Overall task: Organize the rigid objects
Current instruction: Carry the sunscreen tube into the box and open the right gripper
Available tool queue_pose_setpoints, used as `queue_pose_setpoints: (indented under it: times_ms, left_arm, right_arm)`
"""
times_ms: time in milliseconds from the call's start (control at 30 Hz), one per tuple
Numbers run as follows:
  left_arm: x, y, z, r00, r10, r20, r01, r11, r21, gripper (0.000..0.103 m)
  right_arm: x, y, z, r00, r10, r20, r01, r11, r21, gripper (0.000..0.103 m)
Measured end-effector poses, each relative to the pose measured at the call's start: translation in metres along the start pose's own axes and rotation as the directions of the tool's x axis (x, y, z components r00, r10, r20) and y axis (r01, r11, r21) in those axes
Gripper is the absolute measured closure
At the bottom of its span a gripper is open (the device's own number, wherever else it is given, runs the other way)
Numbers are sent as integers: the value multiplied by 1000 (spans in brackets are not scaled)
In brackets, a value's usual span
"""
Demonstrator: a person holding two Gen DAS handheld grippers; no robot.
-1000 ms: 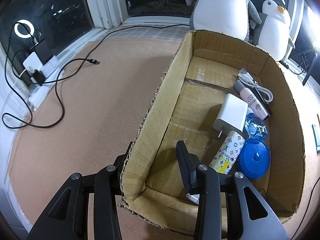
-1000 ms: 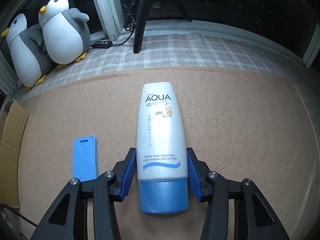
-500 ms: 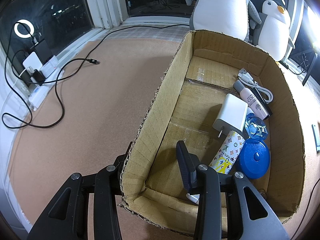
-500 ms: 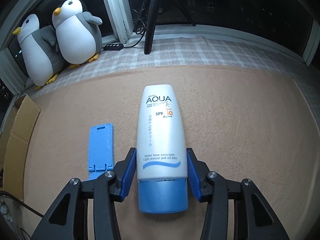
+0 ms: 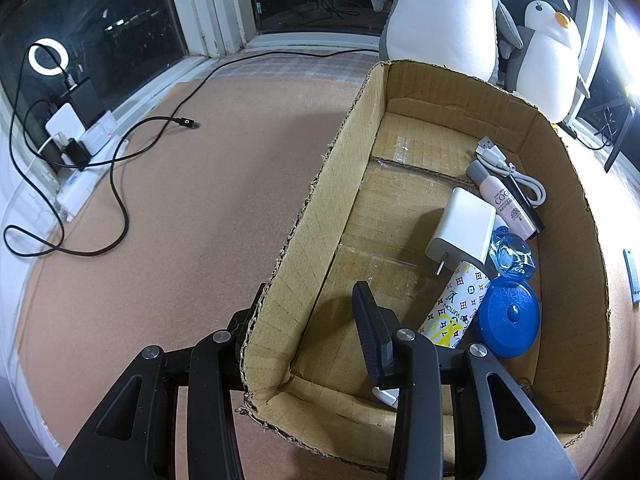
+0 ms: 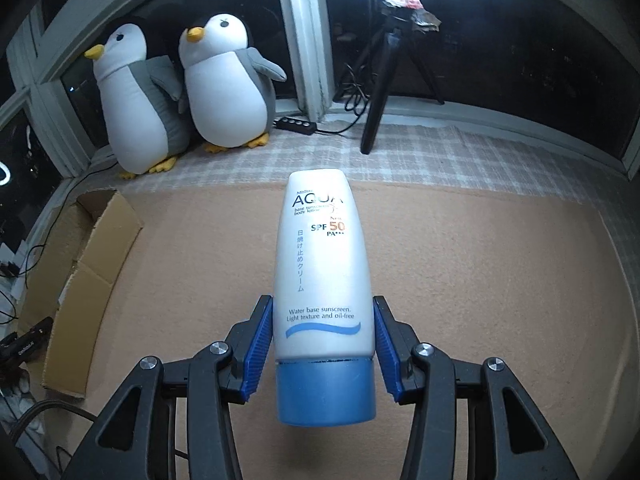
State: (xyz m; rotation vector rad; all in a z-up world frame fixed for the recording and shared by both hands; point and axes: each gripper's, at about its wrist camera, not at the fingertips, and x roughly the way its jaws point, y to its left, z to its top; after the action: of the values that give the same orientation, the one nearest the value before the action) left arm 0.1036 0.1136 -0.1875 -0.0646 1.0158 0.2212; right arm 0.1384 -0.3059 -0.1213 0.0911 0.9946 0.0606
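Observation:
My right gripper is shut on a white AQUA sunscreen tube with a blue cap, lifted above the tan mat. My left gripper straddles the near left wall of the cardboard box, one finger outside and one finger inside; I cannot tell whether it pinches the wall. In the box lie a white charger, a patterned tube, a round blue case, a crumpled blue wrapper, a pink COCO bottle and a white USB cable.
Two plush penguins stand by the window, beside a tripod and a power strip. The box edge lies at the right view's left. A black cable and chargers lie left of the box.
The right gripper has lifted and tilted up with the sunscreen tube; the blue phone stand has dropped out of view and the penguins have come nearer centre. The left gripper has not moved.

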Motion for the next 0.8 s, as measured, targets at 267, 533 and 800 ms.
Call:
queue_pose_setpoints:
  times_ms: [267, 533, 800]
  left_arm:
    - [0, 0, 0, 1000, 0, 0, 0, 1000, 0, 66]
    - [0, -1, 0, 1000, -1, 2, 1, 1000, -2, 66]
    - [1, -1, 0, 1000, -12, 6, 12, 1000, -14, 66]
  right_arm:
    - [-11, 48, 9, 997, 70, 19, -68, 994, -85, 59]
    - [-11, 103, 21, 988, 157, 2, -154, 973, -172, 59]
    - [-7, 162, 29, 970, 239, -32, -240, 940, -243, 59]
